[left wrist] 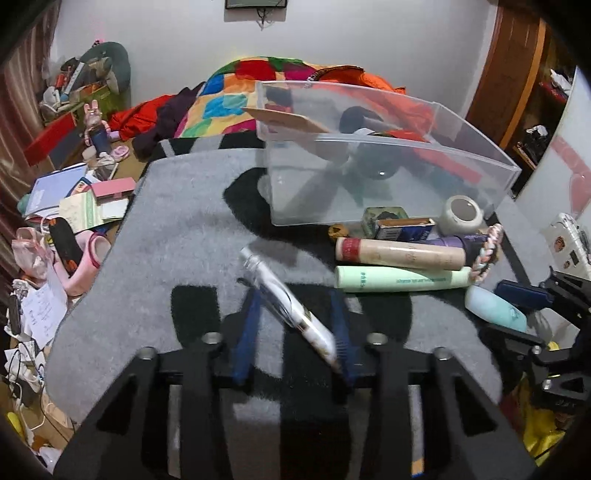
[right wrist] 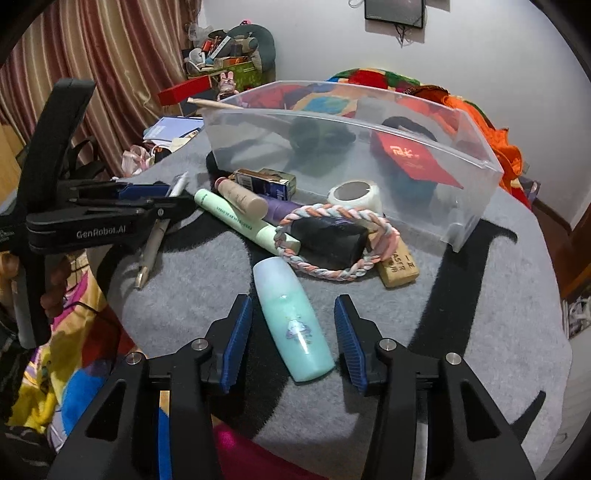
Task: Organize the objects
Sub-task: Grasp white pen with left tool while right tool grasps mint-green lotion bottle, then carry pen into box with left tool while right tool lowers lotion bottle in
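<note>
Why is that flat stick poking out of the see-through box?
The tan flat wooden stick leans tilted over the rim of the clear plastic box, one end jutting outside while other things sit fully inside.

Wall: white ahead of me, dark framed picture (right wrist: 394,10) hung high
Curtain (right wrist: 103,74): striped, on my left
Door (left wrist: 511,70): brown wood, right side

pen (left wrist: 291,306) motion-blurred; bin (right wrist: 476,206) contents dim behind frosted wall.
</note>
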Motion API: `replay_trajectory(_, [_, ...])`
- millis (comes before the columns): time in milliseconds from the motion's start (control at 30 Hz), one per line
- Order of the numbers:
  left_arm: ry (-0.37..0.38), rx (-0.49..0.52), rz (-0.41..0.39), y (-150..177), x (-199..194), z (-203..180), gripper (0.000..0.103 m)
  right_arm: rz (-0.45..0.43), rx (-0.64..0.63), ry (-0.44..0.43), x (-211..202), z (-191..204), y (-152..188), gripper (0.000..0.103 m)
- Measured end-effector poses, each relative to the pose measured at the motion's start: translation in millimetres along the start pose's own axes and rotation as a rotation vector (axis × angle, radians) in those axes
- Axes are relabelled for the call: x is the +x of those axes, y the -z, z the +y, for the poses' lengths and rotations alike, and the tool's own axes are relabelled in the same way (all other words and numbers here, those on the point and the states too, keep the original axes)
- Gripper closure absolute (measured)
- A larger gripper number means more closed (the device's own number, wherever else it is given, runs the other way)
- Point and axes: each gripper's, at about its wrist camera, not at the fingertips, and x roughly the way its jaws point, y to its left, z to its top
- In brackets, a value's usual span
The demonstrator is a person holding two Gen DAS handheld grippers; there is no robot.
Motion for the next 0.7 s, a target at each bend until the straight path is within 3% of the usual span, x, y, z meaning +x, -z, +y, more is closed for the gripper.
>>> replay_trajectory(67, [0.014,0.002,0.004,2,-5,2,0.089,-0.002,-0.009,-0.011,-1,3,0,0.078])
replay_trajectory(100, [0.020,0.009,0.007,4,-8,2,0.091,-0.002,-0.008,-0.016,-2,3,0,0.080])
replay_trajectory(233, [0.030,0.074,0.008,19,-25,-3,0.091,-0.003,0.017,-0.038,-7,-1,5,0.080])
replay_trajectory(367, [-0.008,0.134,0.018,23,-26,-11,0.091,-0.005,0.030,-0.040,-8,-2,7,0.080])
replay_trajectory(700, [0.024,0.106,-0.010,15,-15,-7,0.091,-0.012,0.061,-0.023,-11,-1,8,0.080])
